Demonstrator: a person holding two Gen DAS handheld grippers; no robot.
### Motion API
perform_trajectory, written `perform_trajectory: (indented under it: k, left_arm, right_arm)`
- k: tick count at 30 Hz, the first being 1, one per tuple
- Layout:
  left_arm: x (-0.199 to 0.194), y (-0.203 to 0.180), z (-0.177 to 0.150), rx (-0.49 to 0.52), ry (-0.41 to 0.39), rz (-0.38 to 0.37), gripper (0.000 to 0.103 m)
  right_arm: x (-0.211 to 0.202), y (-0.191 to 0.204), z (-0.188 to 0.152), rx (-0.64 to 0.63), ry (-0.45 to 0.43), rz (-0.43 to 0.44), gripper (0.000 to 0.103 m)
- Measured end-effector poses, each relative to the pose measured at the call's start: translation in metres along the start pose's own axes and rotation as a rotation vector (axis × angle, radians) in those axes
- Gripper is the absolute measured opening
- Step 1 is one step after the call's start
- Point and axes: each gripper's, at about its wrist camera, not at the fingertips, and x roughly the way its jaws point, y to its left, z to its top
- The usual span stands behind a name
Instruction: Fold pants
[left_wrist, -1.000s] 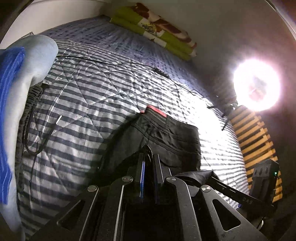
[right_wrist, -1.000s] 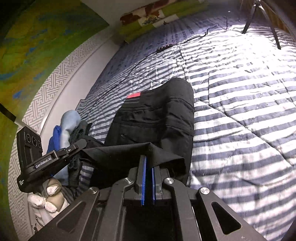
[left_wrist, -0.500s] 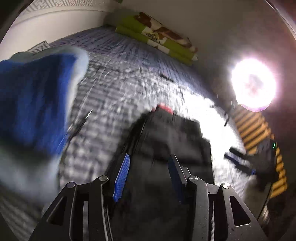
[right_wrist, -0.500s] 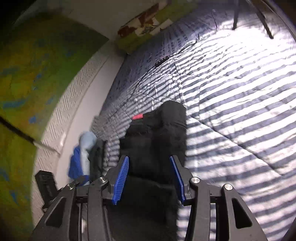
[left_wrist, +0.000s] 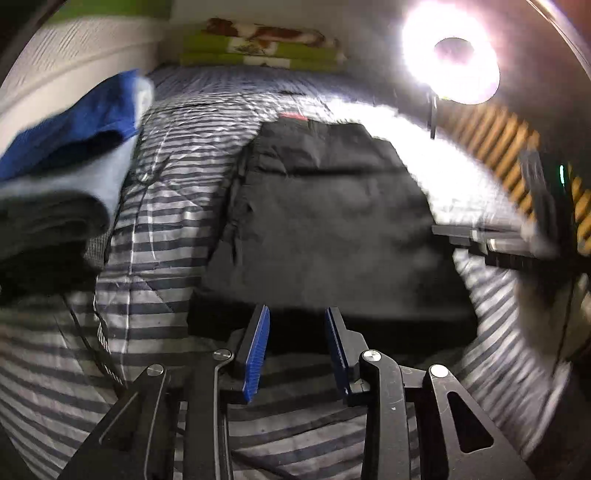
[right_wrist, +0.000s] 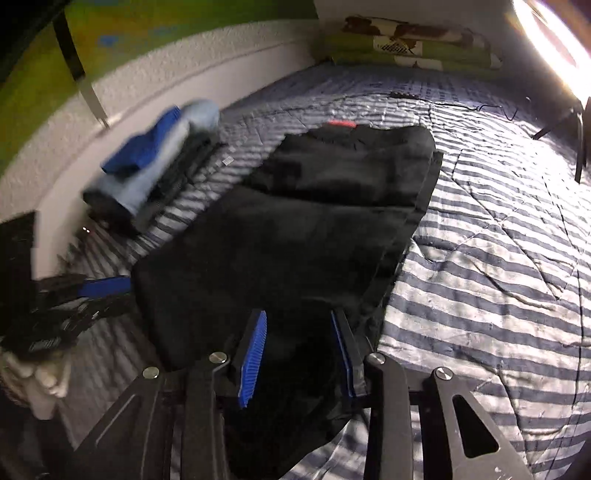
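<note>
Black pants (left_wrist: 325, 221) with a red waist tag (left_wrist: 293, 116) lie folded flat on the striped quilt (left_wrist: 155, 236). My left gripper (left_wrist: 297, 314) is open, its blue pads just short of the pants' near edge, nothing between them. In the right wrist view the same pants (right_wrist: 295, 229) stretch away from my right gripper (right_wrist: 299, 321), which is open with the near dark cloth lying under its fingers. The left gripper (right_wrist: 99, 291) shows at the pants' left side there, and the right gripper (left_wrist: 509, 247) appears blurred at the right in the left wrist view.
A stack of folded clothes (right_wrist: 155, 162), blue on top, sits at the left by the white wall (right_wrist: 66, 155). A ring light (left_wrist: 450, 55) on a stand glares at the right. Green pillows (right_wrist: 406, 44) lie at the bed's head, and a cable (right_wrist: 454, 103) crosses the quilt.
Both grippers were shut on the pants' cloth a second ago; they have opened, let it drop flat, and pulled back toward the near edge. The views have swung.
</note>
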Motion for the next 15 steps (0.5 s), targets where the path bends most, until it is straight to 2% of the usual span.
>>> perform_trajectory:
  k: [1, 4, 6, 9, 11, 13, 15]
  left_arm:
    - [0.010, 0.001, -0.001, -0.013, 0.029, 0.026, 0.034]
    - [0.032, 0.018, -0.004, -0.100, 0.104, -0.003, 0.034]
    - [0.024, 0.019, -0.004, -0.127, 0.091, -0.014, 0.032]
    - [-0.003, -0.001, 0.001, -0.061, 0.008, -0.026, 0.032]
    - [-0.007, -0.012, 0.006, -0.013, -0.010, -0.014, 0.032]
    - [0.006, -0.017, 0.008, -0.010, 0.023, -0.020, 0.032]
    - [0.022, -0.017, 0.006, -0.019, 0.067, -0.002, 0.032]
  right_arm:
    - [0.010, 0.000, -0.001, -0.013, 0.014, -0.034, 0.028]
    - [0.027, 0.000, -0.003, -0.036, 0.048, -0.095, 0.025]
    - [0.020, -0.002, -0.006, -0.031, 0.036, -0.110, 0.025]
    - [-0.014, 0.000, -0.013, -0.001, -0.025, -0.057, 0.025]
    - [-0.037, 0.018, -0.030, -0.052, -0.050, -0.005, 0.025]
    - [-0.041, 0.039, -0.044, -0.117, -0.032, 0.014, 0.025]
    - [-0.032, 0.053, -0.054, -0.166, 0.012, -0.003, 0.025]
